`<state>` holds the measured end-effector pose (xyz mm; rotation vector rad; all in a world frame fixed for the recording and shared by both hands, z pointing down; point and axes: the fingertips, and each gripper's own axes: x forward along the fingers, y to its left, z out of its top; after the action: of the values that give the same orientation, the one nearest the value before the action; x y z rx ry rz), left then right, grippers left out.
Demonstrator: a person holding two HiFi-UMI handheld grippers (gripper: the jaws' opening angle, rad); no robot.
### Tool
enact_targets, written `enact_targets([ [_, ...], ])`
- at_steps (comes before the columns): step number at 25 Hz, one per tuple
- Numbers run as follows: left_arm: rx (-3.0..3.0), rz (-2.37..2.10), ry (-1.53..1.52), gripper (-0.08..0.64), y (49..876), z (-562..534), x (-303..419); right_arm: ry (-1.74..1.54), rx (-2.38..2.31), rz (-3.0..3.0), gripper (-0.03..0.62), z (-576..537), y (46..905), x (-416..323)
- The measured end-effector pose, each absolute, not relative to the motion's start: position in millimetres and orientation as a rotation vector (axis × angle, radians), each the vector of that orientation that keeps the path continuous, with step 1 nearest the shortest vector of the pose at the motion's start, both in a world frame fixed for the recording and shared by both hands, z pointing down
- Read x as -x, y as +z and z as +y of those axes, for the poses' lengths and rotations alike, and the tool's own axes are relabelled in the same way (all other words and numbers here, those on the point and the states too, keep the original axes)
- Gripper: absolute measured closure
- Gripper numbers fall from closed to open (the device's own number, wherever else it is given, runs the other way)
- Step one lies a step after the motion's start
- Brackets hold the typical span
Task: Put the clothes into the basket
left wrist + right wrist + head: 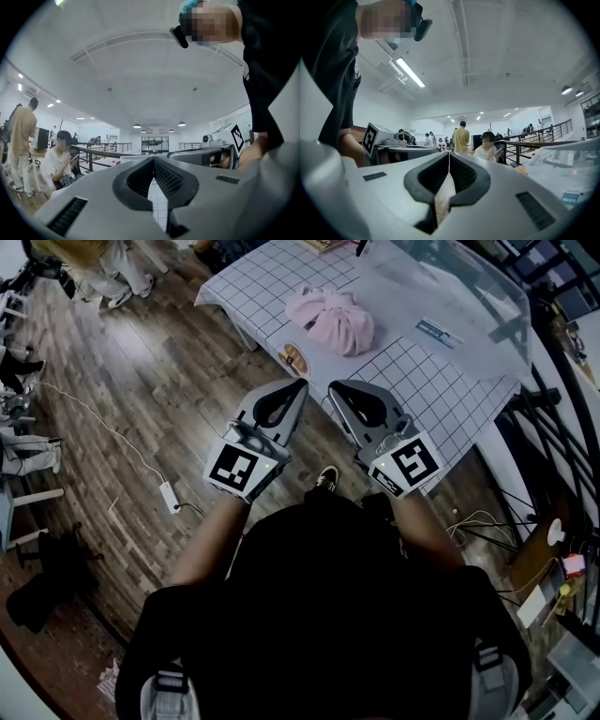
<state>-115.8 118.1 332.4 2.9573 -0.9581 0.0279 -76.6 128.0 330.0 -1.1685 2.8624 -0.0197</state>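
In the head view, the left gripper point(298, 388) and the right gripper point(336, 388) are held side by side at the near edge of a table point(427, 381) covered with a squared cloth. Only in that view are the pink clothes point(330, 322) shown. They lie as a bundled heap on the cloth, ahead of both grippers and touched by neither. A clear basket point(469, 296) stands just beside them to the right, and the clothes are not in it. The jaw state is settled by the gripper views. In the left gripper view the jaws are seen pressed together at their tips with nothing between them. In the right gripper view the jaws are likewise closed and empty. The basket's pale wall is caught at the right edge of the right gripper view. A black railing point(93, 157) and a seated person point(61, 161) with a phone are shown only in the gripper views.
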Motion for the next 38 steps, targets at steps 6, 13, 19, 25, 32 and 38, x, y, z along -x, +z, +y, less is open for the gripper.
enact_targets([
  [6, -2.977, -0.953, 0.050, 0.557, 328.7, 97.2, 93.9, -0.029, 1.170, 2.851, 0.574, 107.5, 331.6, 59.8],
  [13, -2.988, -0.915, 0.054, 0.557, 329.8, 75.7, 79.5, -0.015, 1.225, 2.819, 0.574, 85.4, 330.2, 42.1],
  [19, -3.014, -0.867, 0.048, 0.557, 330.8, 43.9, 80.2, -0.031, 1.306, 2.808, 0.574, 58.6, 336.4, 39.5],
  [25, -3.047, -0.705, 0.025, 0.557, 337.2, -0.8, 83.9, -0.049, 1.470, 2.759, 0.574, 20.7, 346.4, 44.0],
  [32, -3.074, -0.521, 0.021, 0.557, 345.8, -62.9, 98.9, -0.082, 1.648, 2.688, 0.574, -37.3, 353.6, 59.5],
  [38, -3.081, -0.360, 0.017, 0.557, 349.3, -109.4, 108.0, -0.122, 1.799, 2.614, 0.574, -79.4, 363.4, 69.5],
])
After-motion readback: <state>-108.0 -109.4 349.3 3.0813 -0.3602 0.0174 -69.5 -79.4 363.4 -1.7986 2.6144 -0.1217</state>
